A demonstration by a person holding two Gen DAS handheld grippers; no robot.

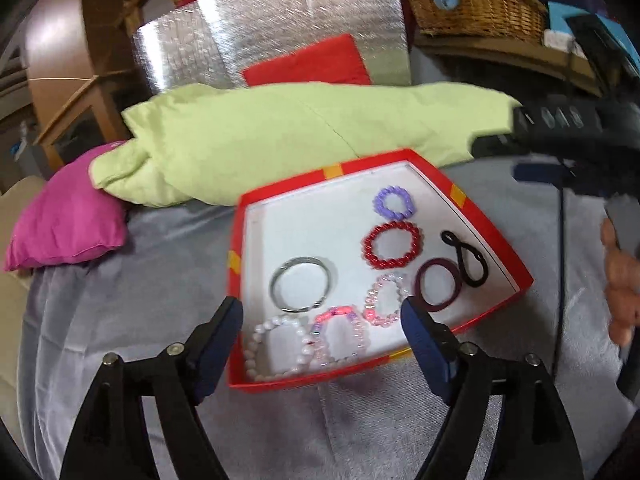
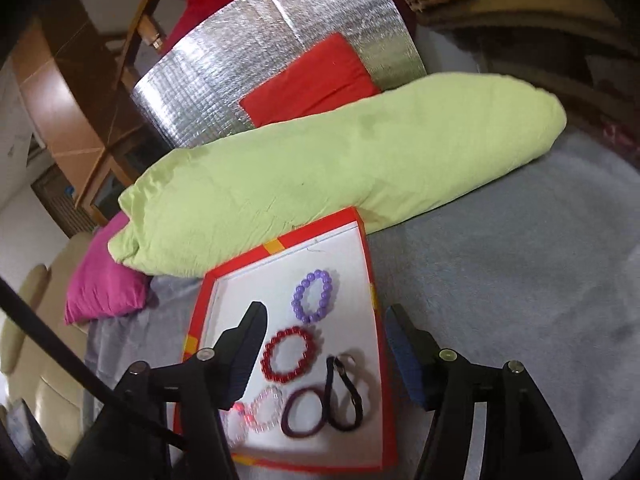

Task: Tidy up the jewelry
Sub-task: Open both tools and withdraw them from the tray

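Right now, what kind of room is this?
Probably a bedroom or living room at home. A long green pillow and a pink cushion lie on a soft grey blanket, with a wicker basket behind them.

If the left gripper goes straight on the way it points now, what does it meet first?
Probably the pink and clear bead bracelet inside the red box, which lies between the open fingers of the left gripper; depth is unclear.

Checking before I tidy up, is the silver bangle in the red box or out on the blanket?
In the box. The silver bangle lies flat on the white floor of the red box.
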